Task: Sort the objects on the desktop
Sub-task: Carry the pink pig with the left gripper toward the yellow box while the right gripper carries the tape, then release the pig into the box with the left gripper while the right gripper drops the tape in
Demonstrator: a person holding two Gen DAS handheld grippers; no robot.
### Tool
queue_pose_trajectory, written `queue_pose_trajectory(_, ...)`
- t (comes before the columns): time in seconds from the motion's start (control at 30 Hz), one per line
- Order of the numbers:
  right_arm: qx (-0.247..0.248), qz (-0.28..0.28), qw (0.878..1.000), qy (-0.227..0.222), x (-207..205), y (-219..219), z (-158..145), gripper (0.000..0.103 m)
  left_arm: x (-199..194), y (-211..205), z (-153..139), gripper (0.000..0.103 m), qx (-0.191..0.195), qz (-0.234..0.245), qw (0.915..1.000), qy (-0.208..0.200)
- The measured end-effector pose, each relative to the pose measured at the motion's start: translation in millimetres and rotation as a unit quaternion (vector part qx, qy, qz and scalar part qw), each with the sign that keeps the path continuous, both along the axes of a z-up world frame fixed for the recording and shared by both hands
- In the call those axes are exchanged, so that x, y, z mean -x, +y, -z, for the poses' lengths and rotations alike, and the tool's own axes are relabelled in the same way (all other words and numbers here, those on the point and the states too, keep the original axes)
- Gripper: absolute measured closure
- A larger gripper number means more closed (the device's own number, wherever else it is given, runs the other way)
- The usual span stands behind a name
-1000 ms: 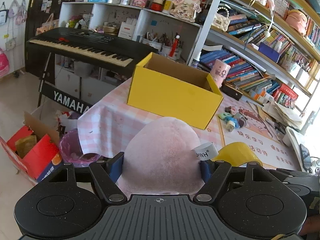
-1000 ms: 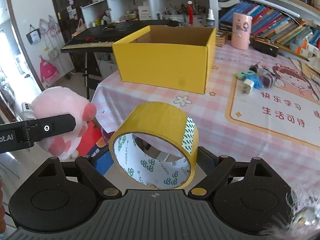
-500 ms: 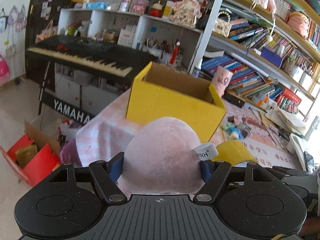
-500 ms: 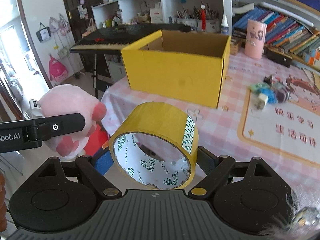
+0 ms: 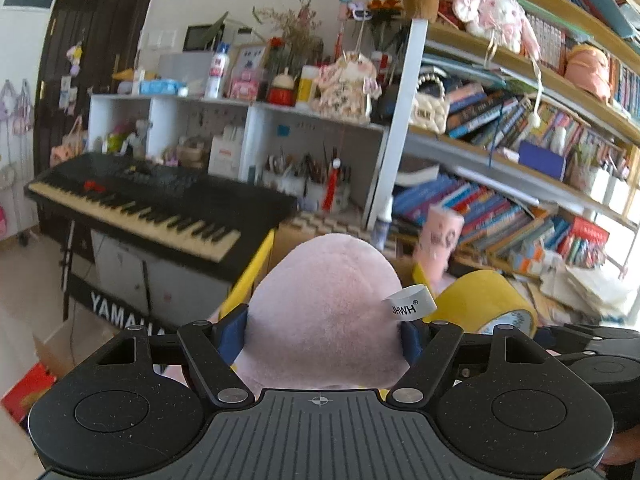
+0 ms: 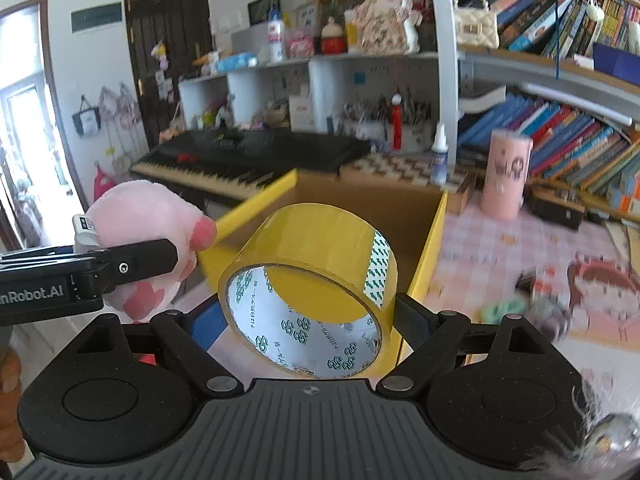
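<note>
Plush toy (image 5: 324,312): soft, light; left tool (image 5: 324,332) clamped its sides. Tape roll (image 6: 312,292): stiff, light; right tool (image 6: 308,320) clamped its rim. Box (image 6: 432,240) at twelve o'clock.

The table (image 6: 500,232) wears a pink checked cloth — the open yellow box (image 6: 428,248) stands on it, a pink cup (image 6: 506,174) behind-right of the box, small blurred clutter (image 6: 536,300) further right.

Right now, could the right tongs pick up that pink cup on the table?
Probably not: the right tongs are already full, clamped on the yellow tape roll; the pink cup stands beyond the yellow box.
</note>
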State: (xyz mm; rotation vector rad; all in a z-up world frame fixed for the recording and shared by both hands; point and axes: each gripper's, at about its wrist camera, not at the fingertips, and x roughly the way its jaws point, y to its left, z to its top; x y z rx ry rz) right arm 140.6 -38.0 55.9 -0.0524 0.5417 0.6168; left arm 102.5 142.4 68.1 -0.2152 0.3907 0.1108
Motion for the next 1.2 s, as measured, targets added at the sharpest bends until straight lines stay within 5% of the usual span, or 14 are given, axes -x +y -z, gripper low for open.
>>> queue_pose_trajectory(0.3, -0.006, 0.005, 1.000, -0.022, -79.2, -8.0, -19.3, 0.017, -61.5, -5.2, -4.5, 0.027, -0.016, -0.010, 0.9998, 0.001)
queue_pose_trajectory(0.6, -0.010, 0.006, 1.000, -0.001, -158.5, -3.5, -11.1, 0.017, -120.7, -16.9, 36.2, 0.027, -0.070, 0.005, 0.9942, 0.081)
queue_pose_trajectory(0.9, 0.019, -0.064, 0.995, 0.081, -218.3, 40.7, 10.7, 0.017, -160.5, -29.4, 73.8, 0.027, -0.093, 0.028, 0.9768, 0.191)
queue_pose_trajectory(1.2, 0.100, -0.121, 0.971, 0.179, -251.9, 90.6, 47.0, 0.017, -171.2, -32.3, 91.7, 0.027, -0.093, 0.038, 0.9641, 0.246)
